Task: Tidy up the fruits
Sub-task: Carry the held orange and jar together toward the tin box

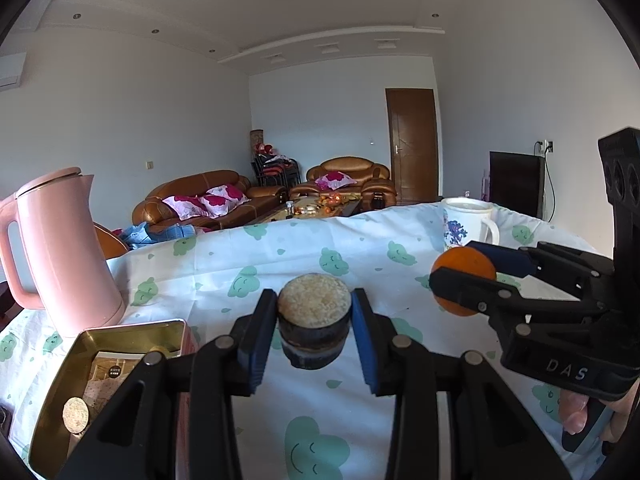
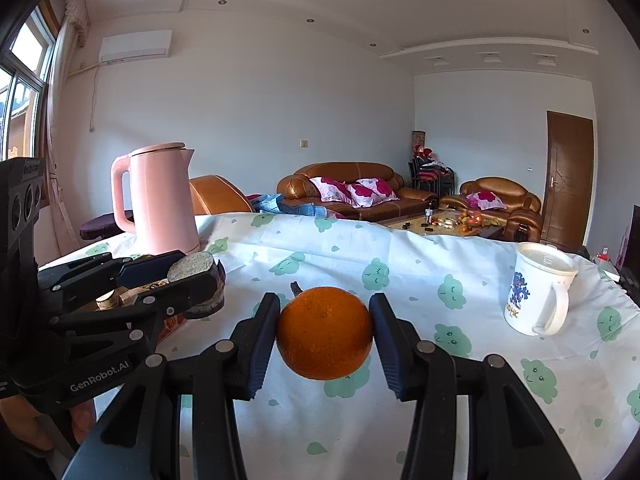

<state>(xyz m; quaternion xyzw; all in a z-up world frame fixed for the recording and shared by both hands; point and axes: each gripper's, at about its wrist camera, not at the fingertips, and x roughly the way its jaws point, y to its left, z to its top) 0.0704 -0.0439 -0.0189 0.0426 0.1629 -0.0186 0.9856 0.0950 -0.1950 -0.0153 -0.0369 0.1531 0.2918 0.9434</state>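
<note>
Where cloud-print tablecloth [image 2: 400, 280] spreads, pink kettle [image 2: 160, 200], leather sofa [image 2: 344, 188] beyond

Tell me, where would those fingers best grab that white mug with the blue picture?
The white mug stands upright on the tablecloth, its handle sticking out on the right in the right wrist view. Probably best to come level from the front and close the fingers across the round body, left and right sides, clear of the handle. Its lid rules out a rim grip.
</note>
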